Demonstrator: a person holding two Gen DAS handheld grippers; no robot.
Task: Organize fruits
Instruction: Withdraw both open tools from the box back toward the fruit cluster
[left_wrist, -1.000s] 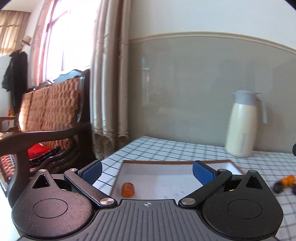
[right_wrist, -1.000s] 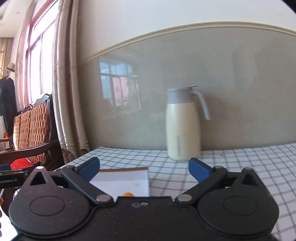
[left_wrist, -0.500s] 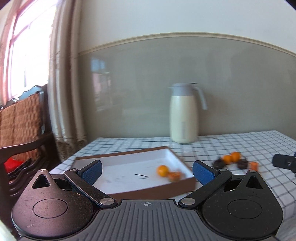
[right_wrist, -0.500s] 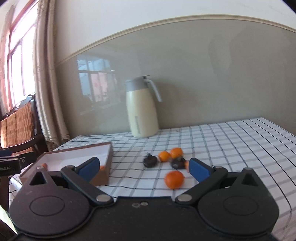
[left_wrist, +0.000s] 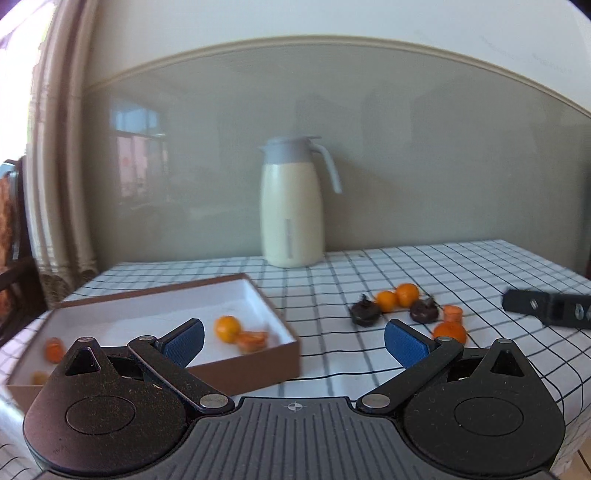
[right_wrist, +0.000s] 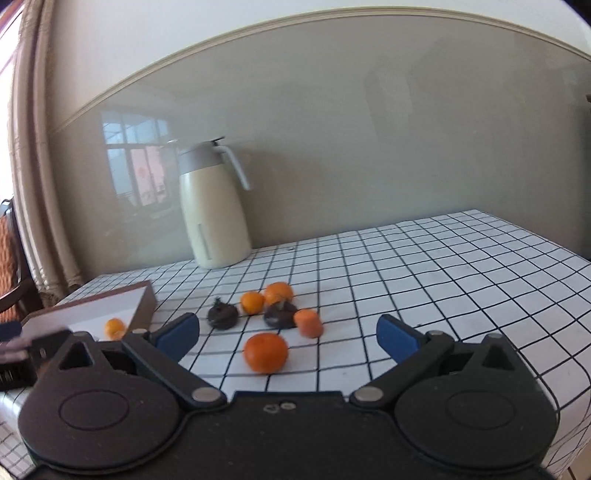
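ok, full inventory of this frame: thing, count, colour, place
box: 1, brown outside, white inside, left on the table
fruit in box: at least 3 orange pieces; blurred
loose oranges: 3, orange, on the cloth right of the box
dark fruits: 2, near-black, among the oranges
small orange piece: 1, beside a dark fruit
jug: 1, cream with grey lid, by the wall
tablecloth: 1, white with black grid
chair: 1, dark wood, far left
curtain: 1, beige, left
left hand-held gripper: open, empty
right hand-held gripper: open, empty
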